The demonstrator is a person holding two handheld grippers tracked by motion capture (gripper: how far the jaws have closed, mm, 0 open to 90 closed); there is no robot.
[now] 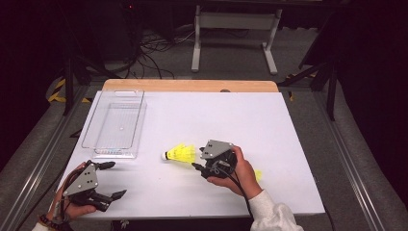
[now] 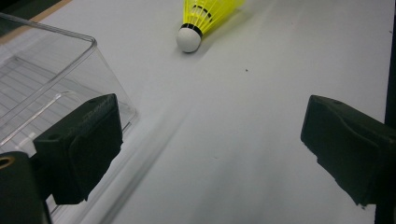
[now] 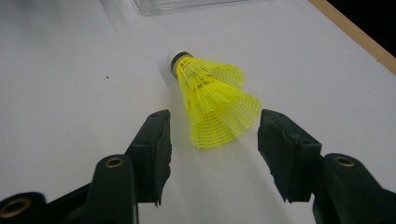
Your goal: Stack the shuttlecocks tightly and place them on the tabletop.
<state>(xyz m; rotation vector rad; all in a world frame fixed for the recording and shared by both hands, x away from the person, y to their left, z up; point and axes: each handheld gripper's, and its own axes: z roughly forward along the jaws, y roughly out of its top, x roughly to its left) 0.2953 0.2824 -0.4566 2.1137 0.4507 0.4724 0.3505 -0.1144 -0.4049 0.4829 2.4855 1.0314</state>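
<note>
A yellow shuttlecock [image 1: 180, 153] with a white cork lies on its side near the middle of the white table [image 1: 269, 125], cork to the left. My right gripper [image 1: 196, 161] is just right of it and open. In the right gripper view the skirt of the shuttlecock [image 3: 210, 98] reaches between the two fingertips of the right gripper [image 3: 215, 122], and neither jaw touches it. My left gripper [image 1: 115, 179] rests open at the front left corner, holding nothing. The left gripper [image 2: 215, 140] faces the shuttlecock [image 2: 205, 16] from far off.
A clear plastic tray [image 1: 115, 122], holding nothing, stands at the back left; its corner [image 2: 42, 84] is close to my left jaw. Something small and yellow [image 1: 258, 174] shows by the right hand. A wooden strip [image 1: 192, 85] edges the table's far side.
</note>
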